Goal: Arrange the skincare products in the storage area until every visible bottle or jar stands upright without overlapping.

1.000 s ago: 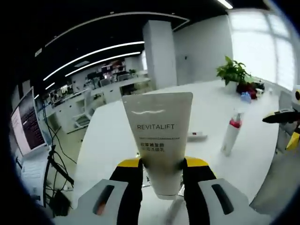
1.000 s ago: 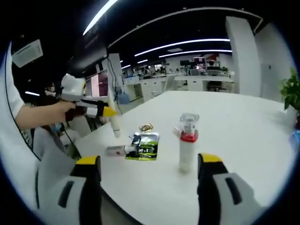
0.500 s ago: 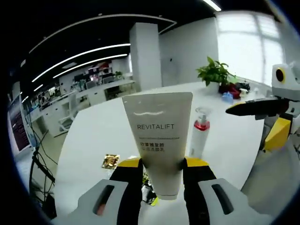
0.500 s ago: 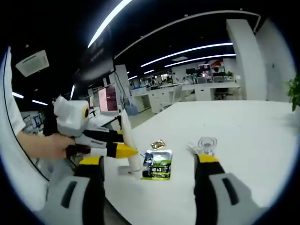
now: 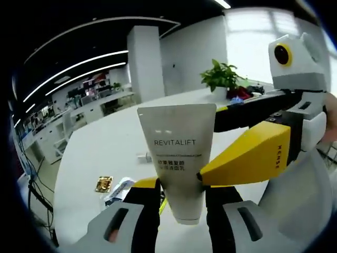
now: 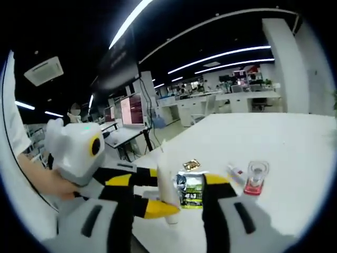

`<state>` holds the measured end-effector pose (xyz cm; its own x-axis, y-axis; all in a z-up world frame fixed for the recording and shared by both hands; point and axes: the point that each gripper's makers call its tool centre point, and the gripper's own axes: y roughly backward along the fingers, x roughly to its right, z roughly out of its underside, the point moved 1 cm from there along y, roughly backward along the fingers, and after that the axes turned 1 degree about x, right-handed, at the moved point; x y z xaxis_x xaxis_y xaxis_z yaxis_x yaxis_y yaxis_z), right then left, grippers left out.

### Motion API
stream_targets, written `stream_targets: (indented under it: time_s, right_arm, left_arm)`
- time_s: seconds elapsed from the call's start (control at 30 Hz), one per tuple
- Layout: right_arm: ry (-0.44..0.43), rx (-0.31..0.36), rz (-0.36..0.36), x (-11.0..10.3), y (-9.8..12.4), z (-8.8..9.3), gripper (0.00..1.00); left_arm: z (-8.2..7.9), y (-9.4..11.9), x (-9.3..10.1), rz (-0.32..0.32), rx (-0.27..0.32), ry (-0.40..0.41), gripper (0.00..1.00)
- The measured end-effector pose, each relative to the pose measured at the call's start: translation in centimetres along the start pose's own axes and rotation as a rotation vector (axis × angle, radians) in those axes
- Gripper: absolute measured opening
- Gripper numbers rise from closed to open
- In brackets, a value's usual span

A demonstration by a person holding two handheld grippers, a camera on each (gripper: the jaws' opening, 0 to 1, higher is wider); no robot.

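The right tongs [image 6: 171, 208] rise from the bottom of the view with their jaws standing apart. Between them, edge-on, is a white tube [image 6: 167, 197] held by the left tongs [image 6: 158, 210], which reach in from the left in a person's hand [image 6: 50, 182]. Just beyond the right jaw a green sachet [image 6: 192, 191] lies flat on the white counter [image 6: 274, 142]. Farther right stands a clear-capped bottle with a red collar [image 6: 255, 177]; a small gold packet [image 6: 191, 164] lies beyond the sachet.

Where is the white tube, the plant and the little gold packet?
tube [image 5: 179, 158], left gripper view, on its printed front
plant [image 5: 220, 78], left gripper view, on its green leaves
gold packet [image 5: 103, 184], left gripper view, on its middle
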<state>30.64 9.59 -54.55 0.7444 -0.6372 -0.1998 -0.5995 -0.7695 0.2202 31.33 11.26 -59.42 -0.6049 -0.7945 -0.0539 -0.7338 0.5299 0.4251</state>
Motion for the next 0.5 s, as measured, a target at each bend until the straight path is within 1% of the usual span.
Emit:
stream_targets:
  time_s: [0.07, 0.13, 0.17, 0.3, 0.37, 0.4, 0.43, 0.47, 0.5]
  right_arm:
    - [0.003, -0.027, 0.004, 0.1, -0.1, 0.6, 0.45]
    - [-0.005, -0.058, 0.002, 0.1, -0.2, 1.3, 0.36]
    - [-0.006, -0.056, 0.003, 0.1, -0.2, 1.3, 0.34]
    - [-0.015, -0.064, 0.004, 0.0, -0.2, 1.5, 0.31]
    - [-0.014, -0.067, 0.010, 0.1, -0.3, 1.6, 0.25]
    - [-0.016, -0.070, 0.022, 0.3, -0.3, 1.6, 0.20]
    - [-0.015, -0.066, 0.007, 0.1, -0.3, 1.5, 0.18]
    - [-0.031, -0.061, 0.027, 0.4, -0.2, 1.5, 0.17]
    - [-0.035, -0.062, 0.027, 0.4, -0.2, 1.5, 0.16]
  left_arm:
    - [-0.1, 0.0, 0.2, 0.005, 0.003, -0.002, 0.30]
    - [-0.3, 0.1, 0.6, 0.012, 0.006, -0.018, 0.30]
    - [-0.4, 0.2, 0.8, 0.013, 0.006, -0.026, 0.30]
    - [-0.7, 0.3, 1.5, 0.024, 0.011, -0.056, 0.30]
    - [-0.8, 0.3, 1.8, 0.031, 0.010, -0.069, 0.30]
    - [-0.9, 0.4, 1.9, 0.034, 0.011, -0.072, 0.30]
    - [-1.0, 0.4, 1.9, 0.036, 0.011, -0.072, 0.30]
    - [-0.9, 0.4, 2.0, 0.038, 0.006, -0.065, 0.30]
    - [-0.9, 0.4, 2.0, 0.039, 0.006, -0.066, 0.30]
